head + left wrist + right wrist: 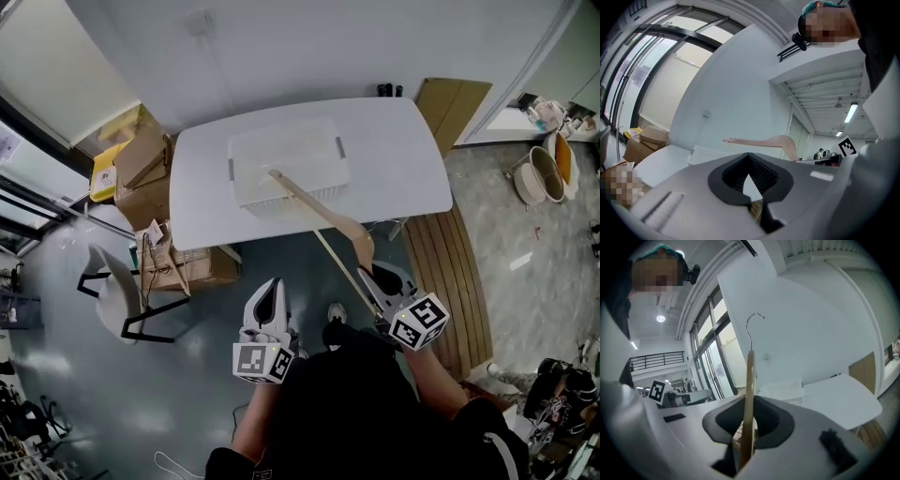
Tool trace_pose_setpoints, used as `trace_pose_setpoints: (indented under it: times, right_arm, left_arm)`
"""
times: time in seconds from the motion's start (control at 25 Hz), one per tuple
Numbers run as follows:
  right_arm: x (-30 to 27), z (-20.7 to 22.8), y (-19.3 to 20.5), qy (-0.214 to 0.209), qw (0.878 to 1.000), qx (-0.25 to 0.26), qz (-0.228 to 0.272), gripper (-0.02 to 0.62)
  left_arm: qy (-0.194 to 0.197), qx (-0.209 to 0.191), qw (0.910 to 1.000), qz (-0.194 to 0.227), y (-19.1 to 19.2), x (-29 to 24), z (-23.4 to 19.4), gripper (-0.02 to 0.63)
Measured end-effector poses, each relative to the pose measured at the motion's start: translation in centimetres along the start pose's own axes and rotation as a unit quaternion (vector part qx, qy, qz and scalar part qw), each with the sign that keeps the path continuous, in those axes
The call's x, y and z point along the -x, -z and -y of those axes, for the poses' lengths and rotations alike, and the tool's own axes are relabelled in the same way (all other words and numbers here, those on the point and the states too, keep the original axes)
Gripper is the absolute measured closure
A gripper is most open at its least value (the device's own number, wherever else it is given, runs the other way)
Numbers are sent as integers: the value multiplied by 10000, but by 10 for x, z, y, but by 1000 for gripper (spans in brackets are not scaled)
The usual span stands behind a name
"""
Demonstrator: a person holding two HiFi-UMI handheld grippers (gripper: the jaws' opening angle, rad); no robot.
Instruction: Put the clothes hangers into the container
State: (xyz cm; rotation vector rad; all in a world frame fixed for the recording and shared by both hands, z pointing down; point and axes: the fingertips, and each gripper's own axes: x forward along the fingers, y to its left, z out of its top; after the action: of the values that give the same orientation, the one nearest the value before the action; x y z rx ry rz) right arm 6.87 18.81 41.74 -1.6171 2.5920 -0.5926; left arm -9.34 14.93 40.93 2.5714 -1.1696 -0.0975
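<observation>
A pale wooden clothes hanger [323, 217] with a metal hook [752, 322] is clamped in my right gripper [377, 283], which is shut on its lower bar. The hanger's far arm reaches over the front rim of the white slotted container [236, 150] standing on the white table [398, 150]. In the right gripper view the hanger [749, 380] stands upright between the jaws, with the container [783, 387] beyond it. My left gripper [271, 292] is held low before the table, its jaws together and nothing in them. From the left gripper view the hanger [764, 140] shows above the container [705, 153].
Cardboard boxes [141, 178] are stacked left of the table, with a white chair [117, 300] nearer me. Wooden boards [455, 103] lean at the table's far right, a slatted wooden panel [459, 272] lies on the floor right, and a bucket [539, 173] stands beyond.
</observation>
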Motion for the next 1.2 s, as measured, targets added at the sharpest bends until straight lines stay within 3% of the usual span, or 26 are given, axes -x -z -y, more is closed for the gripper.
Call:
trace_pose_setpoints:
  times: [0.52,0.76,1.2]
  right_arm:
    - [-23,53,-19,-506,9986,25,-146,534]
    - [-44,57,-20,-568,9981,43,-217,534]
    - [-97,63,-31,-613,9975,152,-308,534]
  left_arm:
    - [-418,-113,9991,52,-8,-48,15,603]
    - [-610,-78,9980,128,-12,-53,-5,603]
    - [-397,-42,9990,215,-25,-107,-53,603]
